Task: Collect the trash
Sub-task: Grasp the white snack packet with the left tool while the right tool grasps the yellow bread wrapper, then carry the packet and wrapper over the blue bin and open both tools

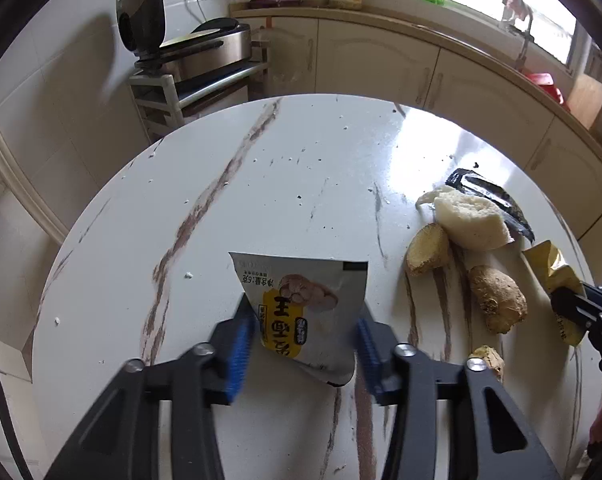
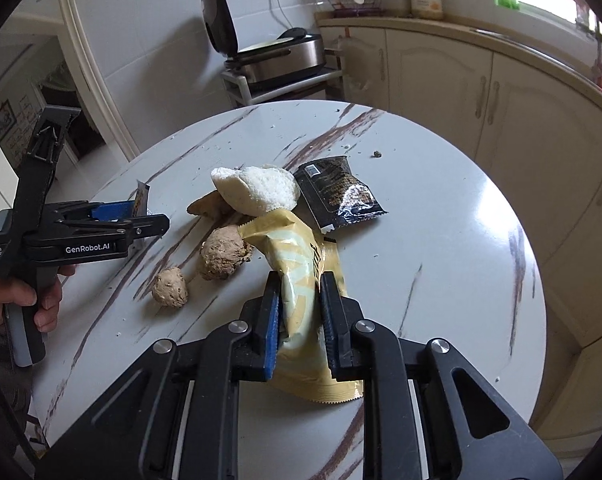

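Round marble-veined tabletop (image 2: 441, 240) in a kitchen with cream cabinets (image 2: 441, 76). Left gripper (image 1: 305, 344) pinches the grey snack packet (image 1: 309, 304) near the front edge; right gripper (image 2: 301, 320) pinches the yellow wrapper (image 2: 301, 264) mid-tabletop.

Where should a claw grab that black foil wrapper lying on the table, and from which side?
Take the black wrapper by its crinkled, slightly raised near end, coming from the open tabletop on its right; the white bun crowds its left side.
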Tool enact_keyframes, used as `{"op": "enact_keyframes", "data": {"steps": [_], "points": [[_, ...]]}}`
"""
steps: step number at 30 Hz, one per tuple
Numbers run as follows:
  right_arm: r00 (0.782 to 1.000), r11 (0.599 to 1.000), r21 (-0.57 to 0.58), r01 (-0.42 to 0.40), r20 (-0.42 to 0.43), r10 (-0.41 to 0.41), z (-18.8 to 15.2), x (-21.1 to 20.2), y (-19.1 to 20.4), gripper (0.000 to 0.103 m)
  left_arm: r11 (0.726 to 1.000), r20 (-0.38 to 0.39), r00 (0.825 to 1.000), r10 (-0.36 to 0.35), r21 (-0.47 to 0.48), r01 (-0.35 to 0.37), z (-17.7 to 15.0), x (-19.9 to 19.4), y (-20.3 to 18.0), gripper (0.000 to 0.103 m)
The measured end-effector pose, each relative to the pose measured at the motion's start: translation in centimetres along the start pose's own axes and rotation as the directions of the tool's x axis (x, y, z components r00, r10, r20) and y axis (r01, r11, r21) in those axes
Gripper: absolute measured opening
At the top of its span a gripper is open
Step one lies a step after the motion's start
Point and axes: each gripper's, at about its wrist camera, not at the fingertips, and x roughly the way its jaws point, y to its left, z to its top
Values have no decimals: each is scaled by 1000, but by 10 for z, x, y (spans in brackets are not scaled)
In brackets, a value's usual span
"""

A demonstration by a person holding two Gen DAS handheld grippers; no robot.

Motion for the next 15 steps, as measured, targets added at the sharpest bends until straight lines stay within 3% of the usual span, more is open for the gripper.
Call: {"op": "enact_keyframes", "data": {"steps": [2,6,15], "points": [[1000,1000,3,-5,6,5,-3,-3,2,18,1000,7,1000,-17,9,17,-5,-4,0,24],[999,999,20,-27,24,26,-8,-13,6,18,999,26,999,-35,-21,35,-23,-23,5,21],[995,998,27,-54,88,51,-19,-62,21,17,996,150,986,-75,49,68,-65,-113,-31,20]]}}
